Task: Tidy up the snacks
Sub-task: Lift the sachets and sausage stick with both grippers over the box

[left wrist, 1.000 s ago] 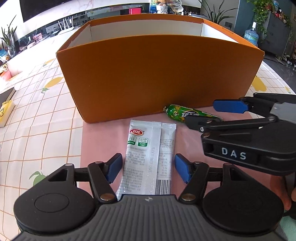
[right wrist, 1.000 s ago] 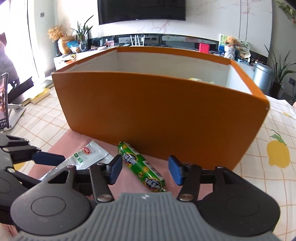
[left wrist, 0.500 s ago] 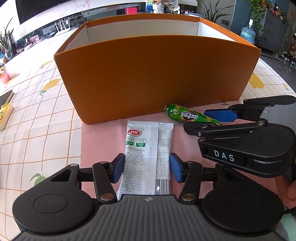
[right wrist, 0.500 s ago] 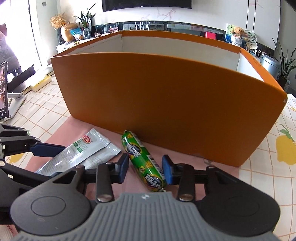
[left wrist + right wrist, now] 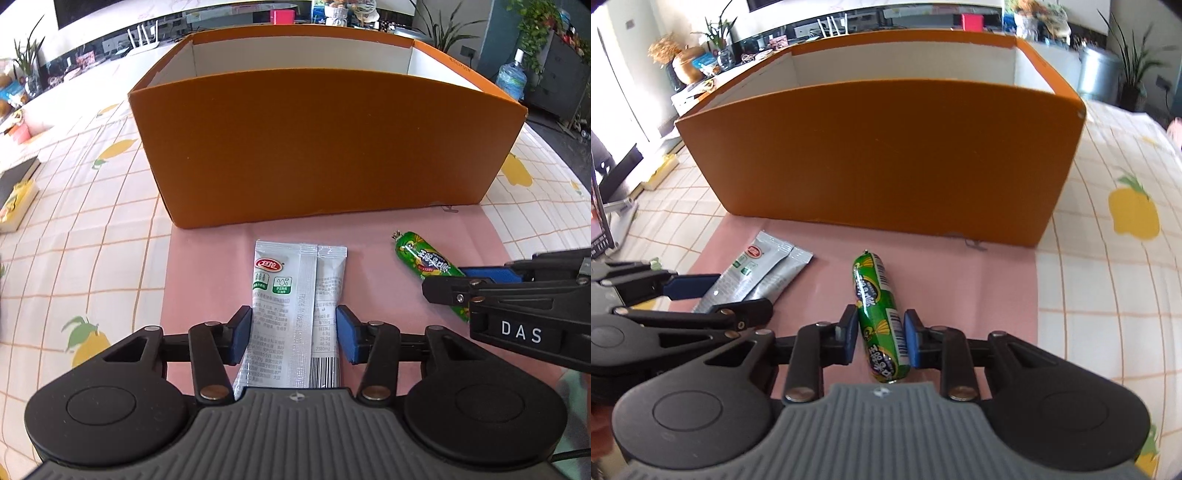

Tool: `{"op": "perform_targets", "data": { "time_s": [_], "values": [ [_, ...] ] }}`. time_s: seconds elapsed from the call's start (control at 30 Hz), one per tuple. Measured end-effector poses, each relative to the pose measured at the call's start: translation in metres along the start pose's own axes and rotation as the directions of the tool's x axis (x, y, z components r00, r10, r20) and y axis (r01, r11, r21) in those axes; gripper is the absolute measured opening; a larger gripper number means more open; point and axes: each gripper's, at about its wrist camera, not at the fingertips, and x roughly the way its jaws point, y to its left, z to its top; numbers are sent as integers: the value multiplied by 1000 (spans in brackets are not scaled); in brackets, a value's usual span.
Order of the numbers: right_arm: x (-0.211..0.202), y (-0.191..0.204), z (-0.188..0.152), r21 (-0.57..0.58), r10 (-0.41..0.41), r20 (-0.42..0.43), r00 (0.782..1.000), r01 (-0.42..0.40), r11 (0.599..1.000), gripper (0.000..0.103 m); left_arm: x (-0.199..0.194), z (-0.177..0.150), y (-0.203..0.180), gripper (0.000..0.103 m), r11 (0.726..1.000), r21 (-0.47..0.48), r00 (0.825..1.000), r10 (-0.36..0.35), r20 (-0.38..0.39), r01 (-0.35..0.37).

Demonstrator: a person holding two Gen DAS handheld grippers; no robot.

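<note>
A silver snack packet lies on the pink mat in front of the orange box. My left gripper has its blue pads against both sides of the packet. A green sausage stick sits between the pads of my right gripper, which is shut on it and seems to hold it just above the mat. The sausage and the right gripper also show at the right of the left wrist view. The packet and the left gripper show at the left of the right wrist view.
The pink mat lies on a lemon-print checked tablecloth. The orange box is open-topped with white inner walls. A book lies at the far left. A screen on a stand is at the left edge.
Both grippers have closed in, the left on the packet and the right on the sausage. Both have pulled back and up from the box, and the sausage has moved away from its wall.
</note>
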Motion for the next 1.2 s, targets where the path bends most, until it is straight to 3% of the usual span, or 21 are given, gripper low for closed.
{"op": "perform_targets", "data": {
  "time_s": [0.37,0.73,0.97,1.2],
  "values": [
    [-48,4,-11,25,25,75,997,-27,999,21,-53,-3,-7,54,999,-35,996,0,94,3],
    [-122,2,-13,20,39,197,980,-44,999,21,-113,20,-26,54,999,-18,972,-21,236,26],
    [-159,2,15,-31,34,269,962,-26,999,21,-130,58,-33,54,999,17,953,-38,300,35],
    [-170,-4,60,-71,10,294,956,12,997,21,-129,96,-37,54,997,51,942,-73,327,60]
  ]
}}
